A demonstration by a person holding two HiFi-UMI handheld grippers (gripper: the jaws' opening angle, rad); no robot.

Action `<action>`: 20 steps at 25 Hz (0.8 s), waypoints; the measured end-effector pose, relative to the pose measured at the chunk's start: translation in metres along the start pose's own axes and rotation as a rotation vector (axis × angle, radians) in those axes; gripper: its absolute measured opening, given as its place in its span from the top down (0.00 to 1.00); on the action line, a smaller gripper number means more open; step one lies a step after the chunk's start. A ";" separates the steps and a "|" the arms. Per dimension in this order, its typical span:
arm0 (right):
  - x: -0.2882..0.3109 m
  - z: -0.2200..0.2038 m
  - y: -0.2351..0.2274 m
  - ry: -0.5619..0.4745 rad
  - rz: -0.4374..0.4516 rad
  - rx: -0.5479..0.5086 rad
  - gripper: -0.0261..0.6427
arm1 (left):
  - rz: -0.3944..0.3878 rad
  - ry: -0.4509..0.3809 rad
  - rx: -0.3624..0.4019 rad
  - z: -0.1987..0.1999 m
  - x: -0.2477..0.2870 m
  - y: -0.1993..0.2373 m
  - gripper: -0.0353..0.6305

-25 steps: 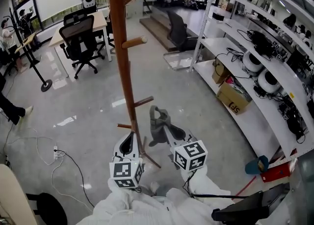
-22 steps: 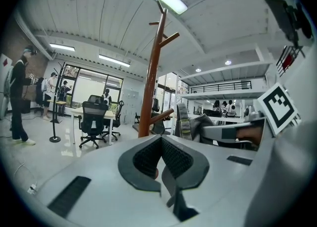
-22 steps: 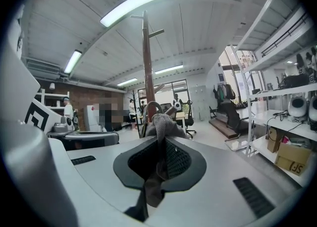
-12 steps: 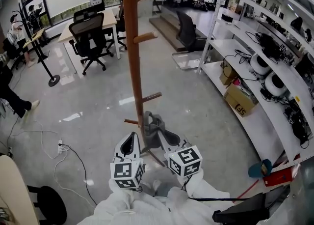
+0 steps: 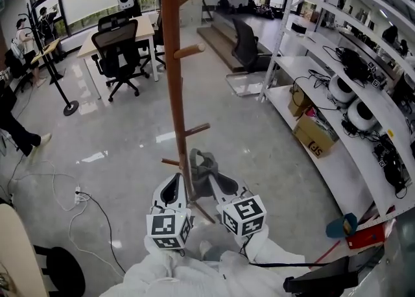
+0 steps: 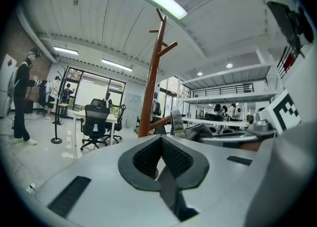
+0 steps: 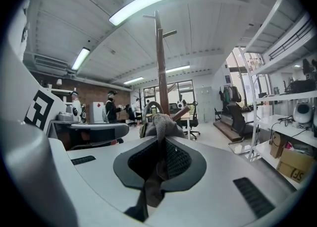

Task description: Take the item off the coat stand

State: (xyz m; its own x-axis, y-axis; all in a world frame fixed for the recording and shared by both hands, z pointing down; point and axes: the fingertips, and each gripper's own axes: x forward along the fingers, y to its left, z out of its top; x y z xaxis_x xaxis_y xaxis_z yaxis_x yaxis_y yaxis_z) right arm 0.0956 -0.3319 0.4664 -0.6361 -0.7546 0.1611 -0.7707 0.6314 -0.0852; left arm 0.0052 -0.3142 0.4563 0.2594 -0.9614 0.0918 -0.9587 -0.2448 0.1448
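A tall wooden coat stand [image 5: 172,62] with angled pegs rises from the glossy floor straight in front of me. My right gripper [image 5: 217,182] is shut on a grey cloth item [image 5: 202,167] with a strap, held just right of the pole, below the lower peg. In the right gripper view the grey cloth [image 7: 159,124] is pinched between the pads, with the stand [image 7: 161,72] behind it. My left gripper [image 5: 172,189] is shut and holds nothing, left of the pole's foot. The left gripper view shows the stand [image 6: 150,92] and the grey item [image 6: 198,131] beyond its jaws.
White shelving [image 5: 337,88] with gear and a cardboard box [image 5: 316,135] lines the right side. Office chairs [image 5: 121,49] and a desk [image 5: 139,26] stand behind the coat stand. A cable [image 5: 91,208] runs over the floor at left, near a person [image 5: 13,120].
My right gripper with the grey item has drawn in toward the pole and the left gripper. The left gripper has kept its place.
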 end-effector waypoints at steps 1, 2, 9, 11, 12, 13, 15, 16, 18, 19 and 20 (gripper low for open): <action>-0.003 0.000 0.001 -0.001 -0.005 0.002 0.93 | -0.006 0.000 0.000 0.000 -0.001 -0.001 0.97; -0.006 -0.001 0.002 -0.003 -0.012 0.002 0.93 | -0.016 -0.003 0.003 0.001 -0.001 -0.004 0.97; -0.020 -0.003 0.025 -0.033 -0.091 0.025 0.93 | -0.107 -0.020 0.050 0.012 -0.026 -0.012 0.97; -0.027 -0.005 0.035 -0.042 -0.117 0.031 0.93 | -0.126 -0.019 0.065 0.011 -0.039 -0.011 0.97; -0.031 -0.007 0.040 -0.045 -0.130 0.037 0.93 | -0.134 -0.016 0.075 0.010 -0.046 -0.011 0.97; -0.036 -0.010 0.045 -0.047 -0.142 0.047 0.93 | -0.140 -0.015 0.083 0.010 -0.053 -0.010 0.97; -0.046 -0.016 0.056 -0.052 -0.162 0.067 0.93 | -0.151 -0.017 0.089 0.010 -0.066 -0.009 0.97; -0.051 -0.018 0.061 -0.054 -0.170 0.072 0.93 | -0.155 -0.019 0.089 0.010 -0.073 -0.008 0.97; -0.061 -0.024 0.072 -0.057 -0.184 0.078 0.93 | -0.162 -0.017 0.085 0.007 -0.085 -0.008 0.97; -0.065 -0.027 0.076 -0.057 -0.192 0.082 0.93 | -0.165 -0.015 0.081 0.005 -0.090 -0.009 0.97; -0.070 -0.029 0.079 -0.057 -0.200 0.087 0.93 | -0.169 -0.013 0.077 0.004 -0.095 -0.009 0.97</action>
State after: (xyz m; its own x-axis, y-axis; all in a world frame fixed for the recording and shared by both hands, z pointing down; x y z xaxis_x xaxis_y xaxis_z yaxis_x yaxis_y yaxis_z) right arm 0.0801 -0.2239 0.4767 -0.4697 -0.8736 0.1276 -0.8804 0.4526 -0.1417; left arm -0.0108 -0.2210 0.4426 0.4161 -0.9074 0.0600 -0.9080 -0.4110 0.0815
